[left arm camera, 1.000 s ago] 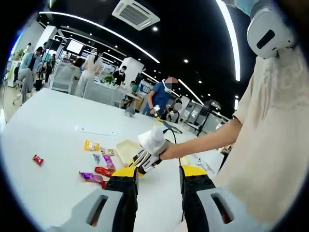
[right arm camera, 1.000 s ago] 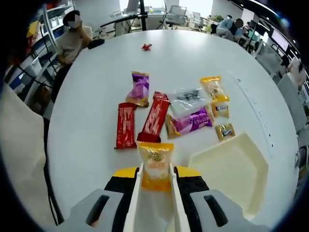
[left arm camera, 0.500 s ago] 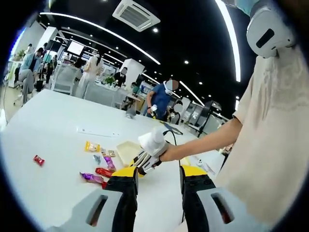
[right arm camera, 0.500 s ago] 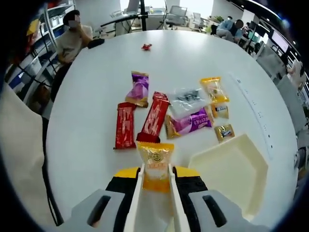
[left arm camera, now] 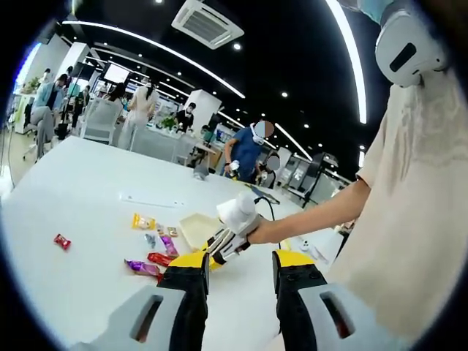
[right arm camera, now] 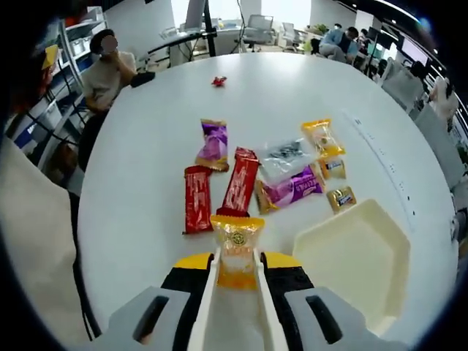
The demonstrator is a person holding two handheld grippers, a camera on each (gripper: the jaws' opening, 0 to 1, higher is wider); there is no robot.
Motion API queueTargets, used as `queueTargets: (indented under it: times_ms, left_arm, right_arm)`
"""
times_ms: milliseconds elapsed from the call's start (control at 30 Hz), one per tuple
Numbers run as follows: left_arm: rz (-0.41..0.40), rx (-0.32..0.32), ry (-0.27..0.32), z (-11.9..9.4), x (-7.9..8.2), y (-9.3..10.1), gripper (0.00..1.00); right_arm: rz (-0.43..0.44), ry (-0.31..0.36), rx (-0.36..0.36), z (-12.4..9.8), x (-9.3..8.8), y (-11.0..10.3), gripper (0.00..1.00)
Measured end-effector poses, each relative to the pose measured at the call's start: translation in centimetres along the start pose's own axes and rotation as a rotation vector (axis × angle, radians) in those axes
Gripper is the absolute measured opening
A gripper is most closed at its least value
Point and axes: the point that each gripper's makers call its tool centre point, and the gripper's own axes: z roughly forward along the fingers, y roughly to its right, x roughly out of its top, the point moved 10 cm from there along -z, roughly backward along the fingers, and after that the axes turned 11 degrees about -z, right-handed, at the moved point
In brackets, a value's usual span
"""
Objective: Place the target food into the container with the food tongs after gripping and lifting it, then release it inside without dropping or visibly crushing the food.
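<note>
In the right gripper view my right gripper is shut on white food tongs, whose arms run between its yellow-tipped jaws. The tongs pinch a yellow snack packet, held above the white table just left of the cream container, which has nothing in it. The left gripper view looks at this from the side: a hand holds the right gripper over the container. My left gripper stands open in the air with nothing between its jaws.
Loose snacks lie beyond the packet: two red bars, purple packets, a clear bag, a yellow packet. A small red candy lies far off. A person sits at the table's far edge. Other people stand behind.
The right gripper's view has pulled back slightly, so the table's snacks look a little smaller. The yellow packet stays pinched in the tongs. The left gripper has barely moved.
</note>
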Motion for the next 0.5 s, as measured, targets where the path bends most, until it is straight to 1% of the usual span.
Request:
queueTargets:
  times_ms: [67,200,367,500]
  left_arm:
    - [0.018,0.014,-0.020,0.1,-0.1,0.0,0.35]
    - [0.044,0.021,-0.044,0.3,-0.2,0.0,0.38]
    - [0.054,0.025,-0.047,0.3,-0.1,-0.1,0.39]
    - [0.064,0.040,-0.056,0.2,-0.3,-0.3,0.42]
  right_arm:
    - [0.006,0.004,-0.004,-0.3,0.0,0.1,0.25]
    - [0.018,0.014,-0.019,-0.8,0.1,0.1,0.26]
    - [0.022,0.025,-0.035,-1.4,0.2,0.2,0.26]
    - [0.030,0.043,-0.060,-2.2,0.4,0.3,0.26]
